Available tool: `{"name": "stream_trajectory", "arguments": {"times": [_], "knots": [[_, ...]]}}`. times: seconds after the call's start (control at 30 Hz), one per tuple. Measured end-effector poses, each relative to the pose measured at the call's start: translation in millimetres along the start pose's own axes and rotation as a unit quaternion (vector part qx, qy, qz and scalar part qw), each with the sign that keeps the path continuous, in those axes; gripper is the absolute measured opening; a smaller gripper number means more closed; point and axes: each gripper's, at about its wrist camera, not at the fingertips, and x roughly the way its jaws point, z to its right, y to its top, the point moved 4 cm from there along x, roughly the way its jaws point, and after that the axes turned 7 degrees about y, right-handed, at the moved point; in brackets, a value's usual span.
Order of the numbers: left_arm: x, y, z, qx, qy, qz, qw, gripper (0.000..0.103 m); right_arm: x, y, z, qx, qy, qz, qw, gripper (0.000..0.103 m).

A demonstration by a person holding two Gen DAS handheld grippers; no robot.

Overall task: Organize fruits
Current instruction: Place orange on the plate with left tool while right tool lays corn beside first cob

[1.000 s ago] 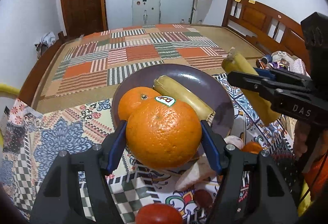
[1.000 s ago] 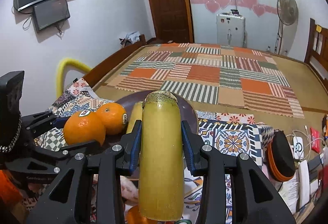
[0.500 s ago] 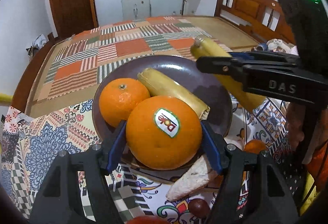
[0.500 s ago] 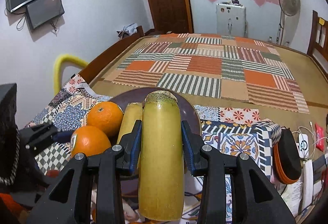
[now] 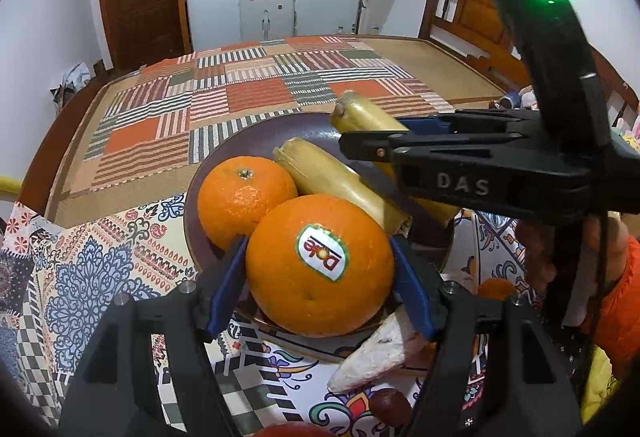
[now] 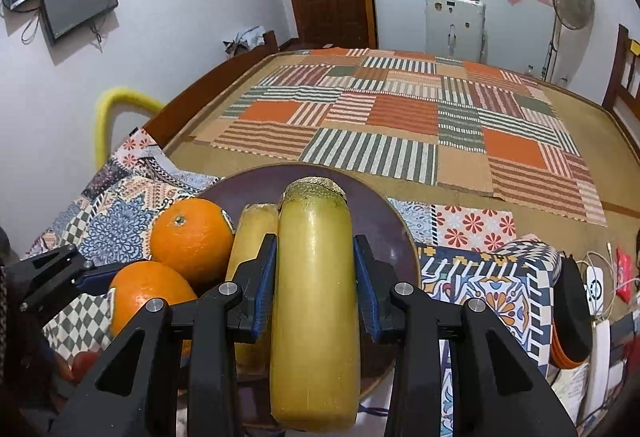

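My left gripper is shut on a large orange with a Dole sticker and holds it over the near rim of the dark purple plate. On the plate lie a second orange and a yellow banana piece. My right gripper is shut on another yellow banana piece and holds it over the plate, beside the lying banana piece. The right gripper shows side-on in the left wrist view. The left gripper's orange shows in the right wrist view.
The plate stands on a patterned cloth at the foot of a bed with a striped patchwork mat. A pale wedge, a small dark fruit and a small orange fruit lie on the cloth near the plate. Cables and cases lie at right.
Both grippers have moved forward over the plate. The left orange has come lower, next to the second orange. The right banana piece now sits beside the lying one.
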Motion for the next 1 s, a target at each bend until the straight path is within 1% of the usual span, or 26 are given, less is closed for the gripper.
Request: {"name": "stream_trajectory", "arguments": {"times": [0.17,0.3,0.5,0.6,0.63,0.7,0.77,0.9,1.0], "knots": [[-0.6,-0.2,-1.2,-0.005,-0.004,0.001,1.0,0.07,3.4,0.8,-4.8,-0.011,-0.011,-0.006,1.0,0.034],[-4.8,-2.2,0.2,-0.004,0.0,0.006,1.0,0.07,0.0,1.9,-6.6,-0.012,-0.012,-0.003,1.0,0.034],[-18.5,0.4,-3.1,-0.013,0.008,0.021,0.9997,0.07,-26.5,7.3,-13.6,-0.025,-0.022,0.025,0.999,0.034],[-32.6,3.2,-7.0,-0.021,0.018,0.039,0.9989,0.07,-46.8,5.7,-18.1,-0.036,-0.028,0.042,0.998,0.035],[-38.3,4.4,-8.6,-0.023,0.022,0.045,0.9985,0.07,-53.4,4.2,-20.2,-0.042,-0.032,0.048,0.997,0.035],[-50.5,5.6,-12.1,-0.028,0.027,0.057,0.9976,0.07,-66.3,-0.4,-23.7,-0.05,-0.038,0.061,0.996,0.041],[-63.2,5.4,-16.4,-0.033,0.03,0.067,0.9967,0.071,-76.8,-7.3,-27.7,-0.056,-0.038,0.067,0.995,0.044],[-82.9,0.3,-24.7,-0.037,0.045,0.081,0.995,0.074,-93.6,-24.5,-35.2,-0.069,-0.042,0.078,0.994,0.044],[-94.4,-8.3,-26.7,-0.036,0.055,0.085,0.9942,0.075,-101.6,-38.7,-40.0,-0.076,-0.04,0.082,0.993,0.044]]}}
